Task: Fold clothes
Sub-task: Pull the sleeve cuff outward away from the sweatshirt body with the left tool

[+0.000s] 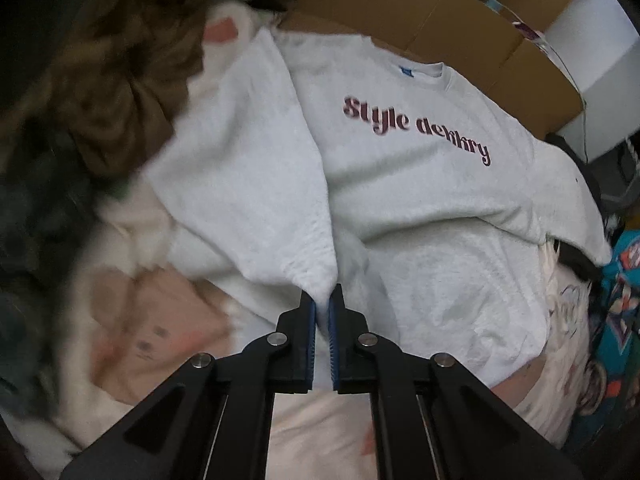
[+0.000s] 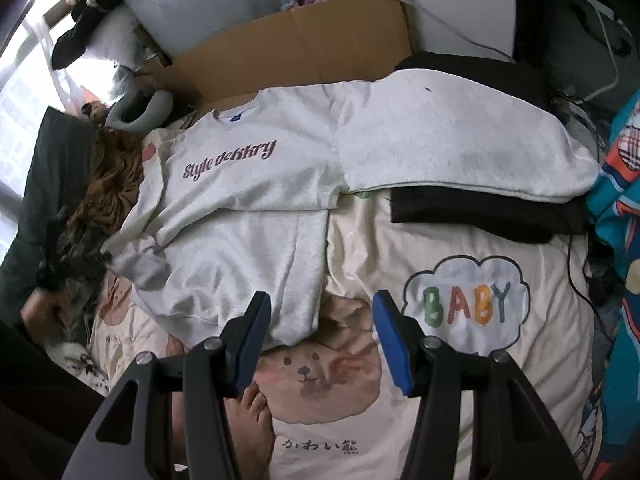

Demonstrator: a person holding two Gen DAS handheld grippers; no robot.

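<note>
Cream bedding printed with a bear face and a cloud reading BABY covers the bed that serves as the work surface, and clutter crowds it on every side: a flattened cardboard box along the top of the right wrist view, a brown crumpled garment at the upper left of the left wrist view, a folded dark cloth at the right, and bright teal fabric down the right edge. Across the middle lies the grey sweatshirt, lettered side up, its lower body already doubled up. One sleeve stretches flat toward the right of the right wrist view, probably waiting its turn. The other sleeve runs down the centre of the left wrist view to the left gripper, whose blue pads are clenched on the cuff, a hold that suits drawing the sleeve across the chest. The right gripper hangs with jaws apart and nothing between them, above the sweatshirt's near corner at the bottom centre, seemingly ready to pin or lift it. A bare foot shows under it.
</note>
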